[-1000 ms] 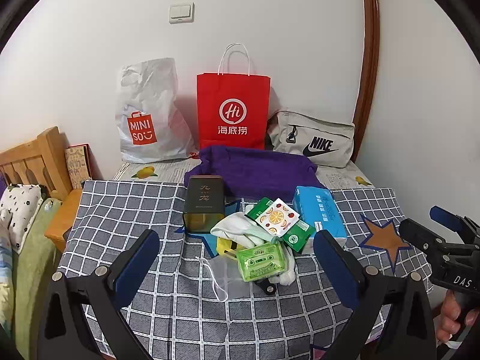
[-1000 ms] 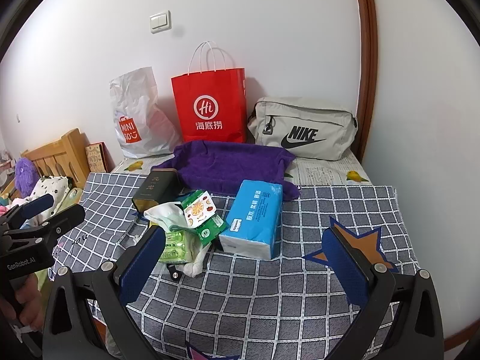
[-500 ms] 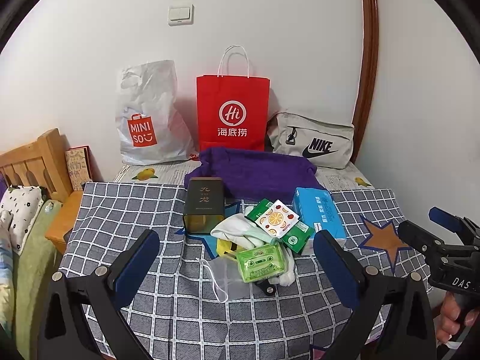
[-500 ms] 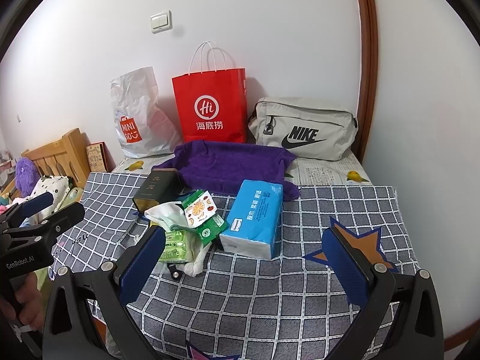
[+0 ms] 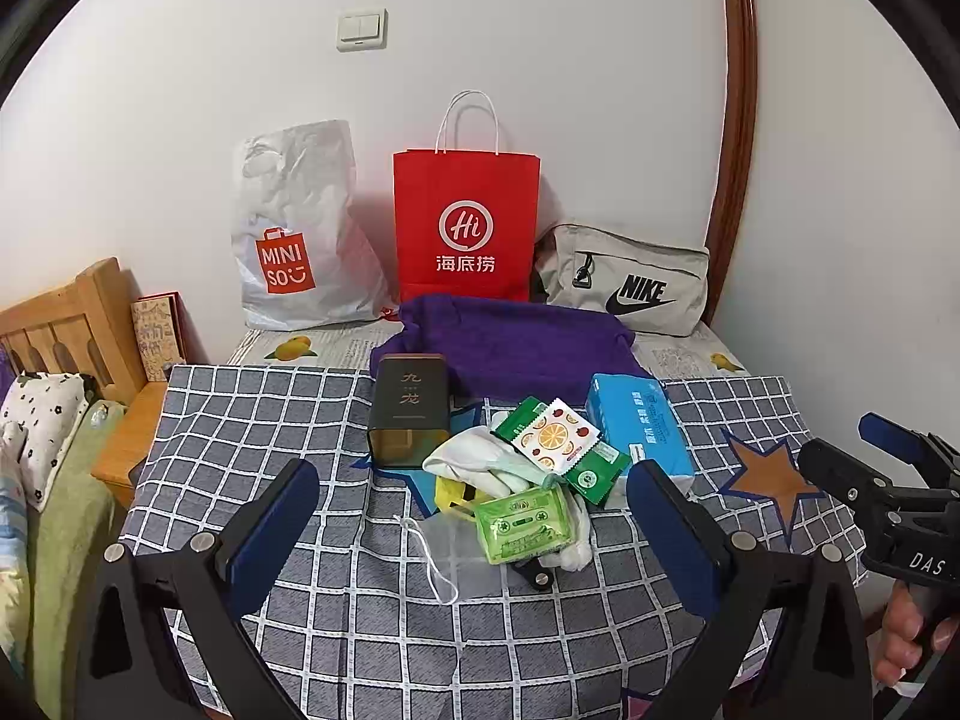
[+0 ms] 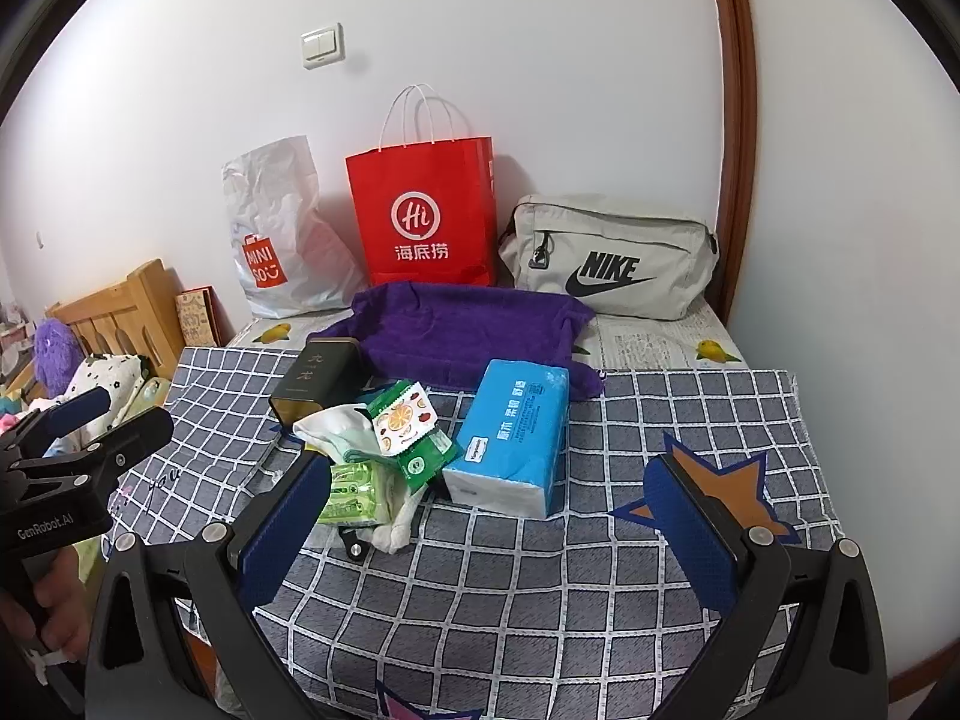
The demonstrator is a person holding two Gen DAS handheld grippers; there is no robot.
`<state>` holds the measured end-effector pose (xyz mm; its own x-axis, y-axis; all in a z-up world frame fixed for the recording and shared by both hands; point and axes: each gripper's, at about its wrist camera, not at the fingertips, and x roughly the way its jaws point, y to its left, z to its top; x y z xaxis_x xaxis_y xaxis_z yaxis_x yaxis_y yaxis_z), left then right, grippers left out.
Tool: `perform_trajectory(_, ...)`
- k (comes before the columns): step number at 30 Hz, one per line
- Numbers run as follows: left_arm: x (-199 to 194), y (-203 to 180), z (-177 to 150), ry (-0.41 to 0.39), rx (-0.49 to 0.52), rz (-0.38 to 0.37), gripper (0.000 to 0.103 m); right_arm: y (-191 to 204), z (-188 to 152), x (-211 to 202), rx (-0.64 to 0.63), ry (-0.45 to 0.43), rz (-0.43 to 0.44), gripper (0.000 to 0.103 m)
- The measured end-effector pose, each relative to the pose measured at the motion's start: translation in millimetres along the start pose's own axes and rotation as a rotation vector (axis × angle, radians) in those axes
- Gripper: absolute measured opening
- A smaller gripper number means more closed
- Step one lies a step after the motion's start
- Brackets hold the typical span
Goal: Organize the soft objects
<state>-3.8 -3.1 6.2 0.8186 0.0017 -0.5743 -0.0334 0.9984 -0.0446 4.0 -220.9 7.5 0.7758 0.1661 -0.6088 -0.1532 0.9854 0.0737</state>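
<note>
A pile of small things lies mid-table on the checked cloth [image 5: 252, 420]: a blue tissue pack [image 5: 636, 426] [image 6: 513, 426], a green wipes pack [image 5: 525, 522] [image 6: 354, 489], white cloth [image 5: 474, 465], fruit-print sachets [image 5: 555, 435] and a clear mesh pouch [image 5: 444, 543]. A purple towel [image 5: 516, 342] [image 6: 468, 324] lies behind. My left gripper [image 5: 474, 522] is open and empty, just short of the pile. My right gripper [image 6: 492, 522] is open and empty, in front of the tissue pack.
A dark tin box [image 5: 411, 408] lies left of the pile. A Miniso bag [image 5: 294, 234], a red paper bag [image 5: 465, 228] and a grey Nike bag [image 5: 624, 282] stand against the wall. A wooden headboard [image 5: 66, 324] and pillows are at left.
Both grippers have stayed almost still; the left view dropped very slightly. Nothing was taken hold of.
</note>
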Motion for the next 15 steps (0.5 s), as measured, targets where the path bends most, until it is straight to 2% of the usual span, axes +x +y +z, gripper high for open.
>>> perform_trajectory(15,6.1,-0.6,-2.6,0.065,-0.009,-0.001,0.103,1.5,-0.8,1.9,-0.009,-0.005,0.006,0.103)
